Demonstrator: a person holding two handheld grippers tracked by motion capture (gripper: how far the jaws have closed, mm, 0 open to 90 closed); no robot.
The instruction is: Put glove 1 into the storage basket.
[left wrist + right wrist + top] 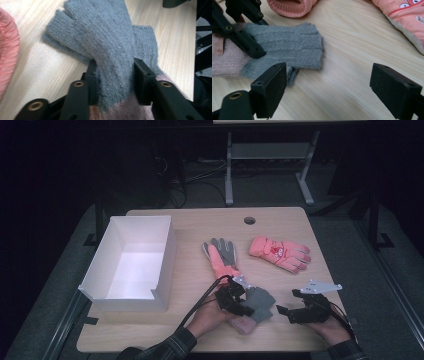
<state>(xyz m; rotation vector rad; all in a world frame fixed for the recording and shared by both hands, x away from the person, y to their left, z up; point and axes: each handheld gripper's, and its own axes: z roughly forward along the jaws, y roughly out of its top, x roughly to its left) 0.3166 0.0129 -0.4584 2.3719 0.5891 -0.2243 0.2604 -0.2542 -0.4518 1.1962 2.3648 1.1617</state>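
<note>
A: Where is the knitted glove (pixel 256 304) found on the table (pixel 200 227), and why is it held so?

B: It is laid at the near edge, pinched between the jaws of the left gripper (pixel 239 306), presumably to be carried to the white box (pixel 165 252).

A: And the right gripper (pixel 288 311)?

B: Its jaws are kept spread, nothing between them.

A: How is the glove described?

B: Fingerless grey knit, pale pink cuff.

No legible txt — none
</note>
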